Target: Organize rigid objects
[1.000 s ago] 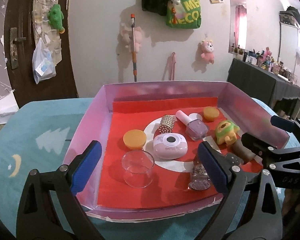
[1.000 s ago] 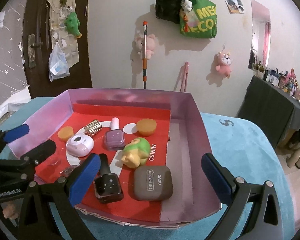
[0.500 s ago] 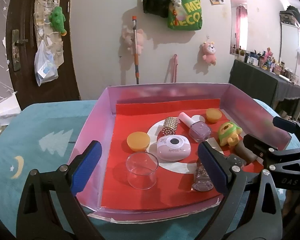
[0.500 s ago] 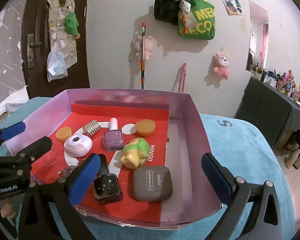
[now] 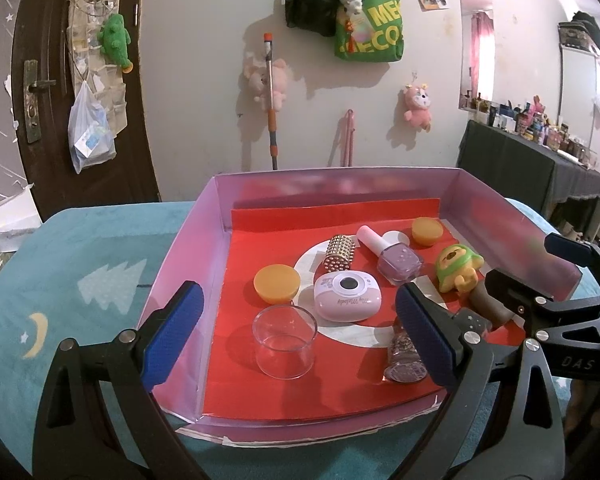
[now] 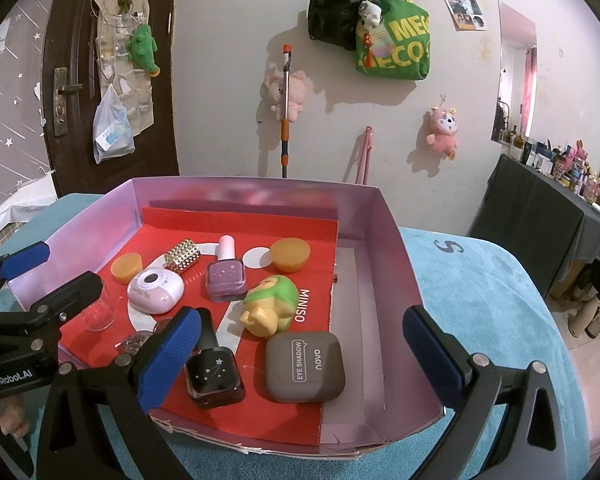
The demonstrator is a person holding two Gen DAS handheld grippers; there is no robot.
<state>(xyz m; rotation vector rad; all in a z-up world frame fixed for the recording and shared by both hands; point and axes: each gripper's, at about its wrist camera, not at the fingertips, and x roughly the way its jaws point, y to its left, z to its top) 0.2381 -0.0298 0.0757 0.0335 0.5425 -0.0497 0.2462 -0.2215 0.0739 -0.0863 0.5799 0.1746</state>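
Left wrist view: left gripper [image 5: 296,328] hangs over the box's [image 5: 188,248] near edge, fingers wide, nothing held — the glass cup [image 5: 284,342] sits just ahead, near the box's near-left corner.
Box floor: pink case [image 5: 348,298], orange caps and polish bottle [image 5: 396,254] sit mid-floor, loosely placed.
Right wrist view: right gripper [image 6: 300,354] spread wide and empty at the near edge — eye shadow case [image 6: 305,366] and black bottle [image 6: 214,376] lie between its fingers.
Progress: everything looks boxed but unsorted; arranging seems left to do.

left claw [image 5: 296,336] and right claw [image 6: 300,354] both gape wide, each holding nothing.
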